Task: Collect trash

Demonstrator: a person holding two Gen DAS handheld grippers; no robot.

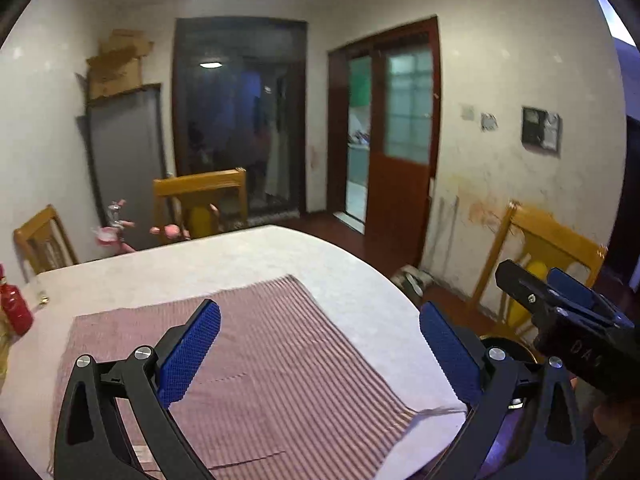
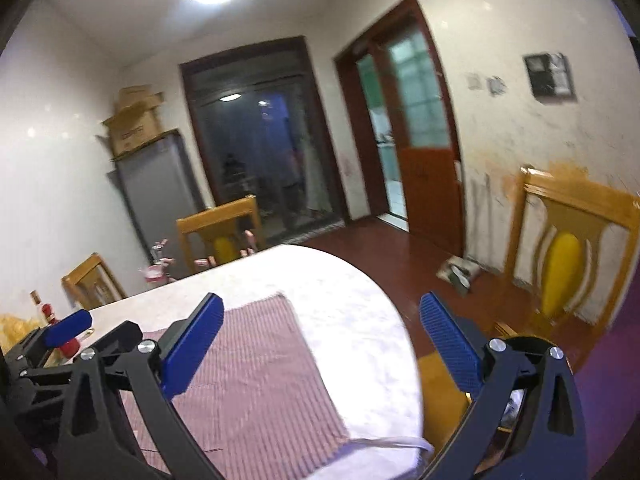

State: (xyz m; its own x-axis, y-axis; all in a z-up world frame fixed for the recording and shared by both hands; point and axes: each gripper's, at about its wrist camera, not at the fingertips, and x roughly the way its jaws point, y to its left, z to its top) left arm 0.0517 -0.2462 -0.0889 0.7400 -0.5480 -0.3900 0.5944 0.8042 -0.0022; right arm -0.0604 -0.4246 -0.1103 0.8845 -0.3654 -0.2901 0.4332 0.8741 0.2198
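- The round white surface [image 1: 248, 264] fills the lower view, its curved edge dropping off to dark red floor [image 2: 380, 252] on the right, with open floor running to the doorway.
- On the surface lies one striped pink cloth [image 1: 256, 360], flat, its near corner close to the surface's edge.
- Three wooden chairs ring the surface: one at the far side [image 1: 200, 196], one far left [image 1: 40, 240], one on the right against the wall [image 2: 568, 248].
- A grey fridge [image 2: 156, 196] stands beyond the far chair, cardboard boxes [image 2: 134, 124] stacked on top; contents hidden.
- Left tool [image 1: 320, 356] hangs over the cloth, fingers spread wide, gripping nothing.
- Right tool [image 2: 320, 356] sits over the surface's right edge, also spread wide, nothing between its fingers.
- One red bottle [image 1: 14, 308] stands at the surface's left edge.
- Trash: none I can pick out on the surface; a blurred item [image 2: 458, 272] lies on the floor by the right wall.
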